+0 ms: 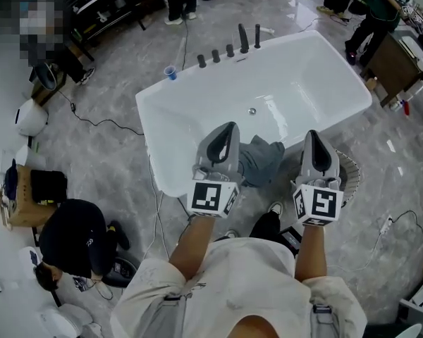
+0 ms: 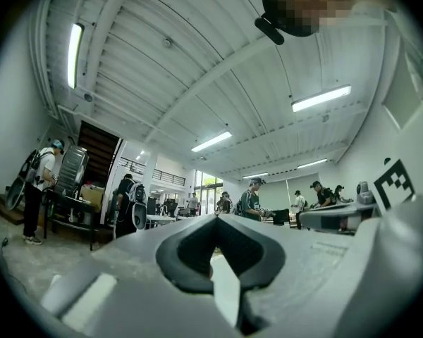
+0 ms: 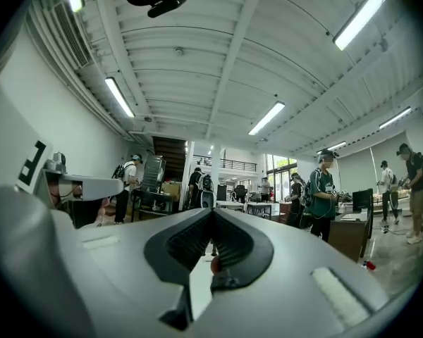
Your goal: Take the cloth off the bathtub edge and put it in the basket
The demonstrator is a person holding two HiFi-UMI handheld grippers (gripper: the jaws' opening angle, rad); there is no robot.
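Observation:
A crumpled grey-green cloth (image 1: 262, 159) hangs over the near edge of the white bathtub (image 1: 296, 83). In the head view it lies between my two grippers. My left gripper (image 1: 228, 127) is raised just left of the cloth with its jaws shut and empty. The right gripper (image 1: 314, 135) is raised to the cloth's right, also shut and empty. Both gripper views look up at the ceiling, past the closed left gripper (image 2: 215, 218) and right gripper (image 3: 211, 211), and show neither cloth nor tub. A round basket (image 1: 352, 169) stands on the floor beside the tub, partly hidden behind the right gripper.
Black tap fittings (image 1: 230, 48) and a blue cup (image 1: 170, 72) sit on the tub's far rim. A person in black (image 1: 72, 239) crouches on the floor at the lower left. Cables (image 1: 99, 122) run across the marble floor. Boxes and gear stand at the left, other people at the back.

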